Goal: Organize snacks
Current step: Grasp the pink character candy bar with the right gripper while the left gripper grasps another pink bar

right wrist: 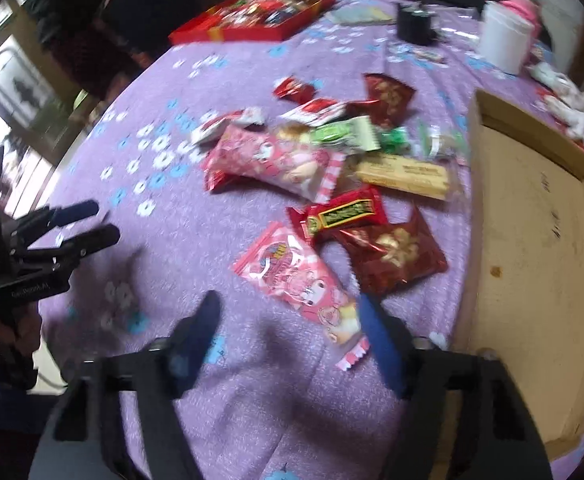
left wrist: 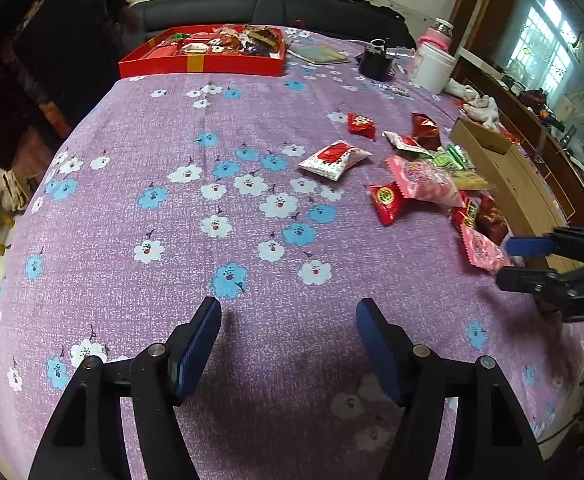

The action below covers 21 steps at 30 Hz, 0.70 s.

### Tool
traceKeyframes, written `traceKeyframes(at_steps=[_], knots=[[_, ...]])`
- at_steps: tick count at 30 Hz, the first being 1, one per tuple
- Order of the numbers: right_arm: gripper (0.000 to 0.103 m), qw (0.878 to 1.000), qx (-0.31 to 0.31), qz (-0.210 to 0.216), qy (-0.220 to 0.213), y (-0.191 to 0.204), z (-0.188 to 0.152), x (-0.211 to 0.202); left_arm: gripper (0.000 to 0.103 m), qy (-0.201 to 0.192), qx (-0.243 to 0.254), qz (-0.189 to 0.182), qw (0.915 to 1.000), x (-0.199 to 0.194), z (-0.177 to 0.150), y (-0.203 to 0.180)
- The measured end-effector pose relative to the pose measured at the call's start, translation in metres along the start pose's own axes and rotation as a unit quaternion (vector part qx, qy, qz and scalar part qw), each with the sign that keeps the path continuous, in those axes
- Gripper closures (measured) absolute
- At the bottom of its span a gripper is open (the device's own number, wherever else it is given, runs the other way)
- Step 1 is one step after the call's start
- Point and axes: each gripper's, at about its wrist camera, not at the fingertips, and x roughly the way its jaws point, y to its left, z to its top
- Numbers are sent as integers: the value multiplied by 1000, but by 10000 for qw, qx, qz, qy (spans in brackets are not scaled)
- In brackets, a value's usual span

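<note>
Several snack packets lie in a loose pile (left wrist: 419, 172) on the purple flowered tablecloth (left wrist: 212, 240); the right wrist view shows the pile (right wrist: 331, 184) closer. A pink packet (right wrist: 295, 276) lies nearest, just ahead of my right gripper (right wrist: 288, 312), which is open and empty above the cloth. A dark red packet (right wrist: 395, 252) and a red-and-green one (right wrist: 343, 212) lie beyond it. My left gripper (left wrist: 288, 312) is open and empty over bare cloth, left of the pile. Each gripper shows in the other's view: the right gripper (left wrist: 511, 260), the left gripper (right wrist: 100, 220).
A shallow cardboard box (right wrist: 531, 260) sits right of the pile, seen edge-on in the left wrist view (left wrist: 503, 168). A red tray of snacks (left wrist: 204, 52) stands at the far side. A white tub (left wrist: 431, 66), a black cup (left wrist: 375, 62) and a pink bottle (left wrist: 437, 38) stand far right.
</note>
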Motion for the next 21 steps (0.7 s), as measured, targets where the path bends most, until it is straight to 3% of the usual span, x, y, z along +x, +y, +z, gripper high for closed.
traceKeyframes(at_steps=[4, 7, 8, 9, 12, 16, 21], knots=[[41, 9990, -338, -76, 293, 0, 7, 18, 29, -70, 33, -3, 10000, -8, -1, -2], [56, 9982, -438, -127, 396, -4, 8, 26, 29, -111, 50, 39, 9999, -13, -2, -4], [70, 9984, -401, -100, 385, -5, 7, 25, 29, -121, 32, 25, 9999, -15, -3, -4], [76, 9986, -350, -60, 383, -6, 7, 25, 30, -122, 38, 14, 9999, -16, -3, -5], [77, 9994, -89, 99, 304, -9, 2, 19, 39, -69, 216, -73, 9997, -18, 3, -14], [78, 9980, 368, 515, 53, -22, -10, -2, 41, -37, 712, -399, 9967, -20, 29, -38], [78, 9953, 712, 623, -220, -41, -26, -30, 41, 9, 1762, -522, 9830, -5, 76, -86]])
